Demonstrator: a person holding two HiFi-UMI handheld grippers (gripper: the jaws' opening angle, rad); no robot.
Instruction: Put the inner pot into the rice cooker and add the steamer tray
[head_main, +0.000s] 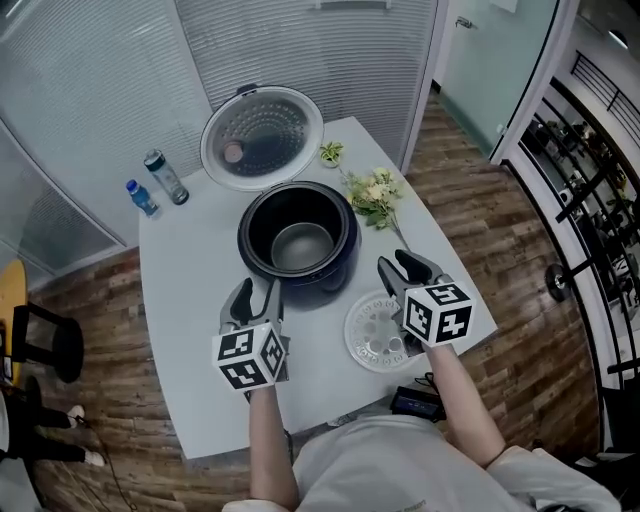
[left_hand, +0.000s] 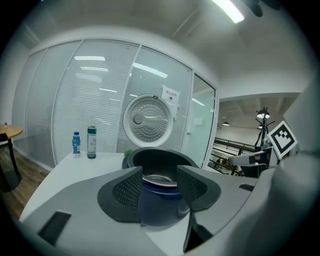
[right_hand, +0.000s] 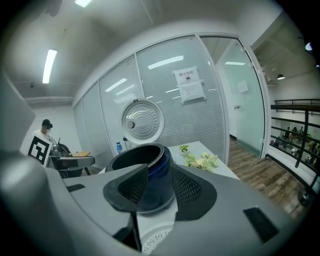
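White plastic steamer tray (head_main: 368, 335) looks light, stiff, slippery; best pinched at its rim. Left gripper (head_main: 256, 295) and right gripper (head_main: 400, 268) both gape, empty.

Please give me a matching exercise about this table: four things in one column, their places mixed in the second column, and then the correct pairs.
Things:
1. lid
2. steamer tray
3. bottles
4. flowers

Places:
A. to the right of the cooker
B. at the far left of the table
C. standing open behind the cooker
D. flat on the table, by the right gripper

Pairs: 1-C, 2-D, 3-B, 4-A
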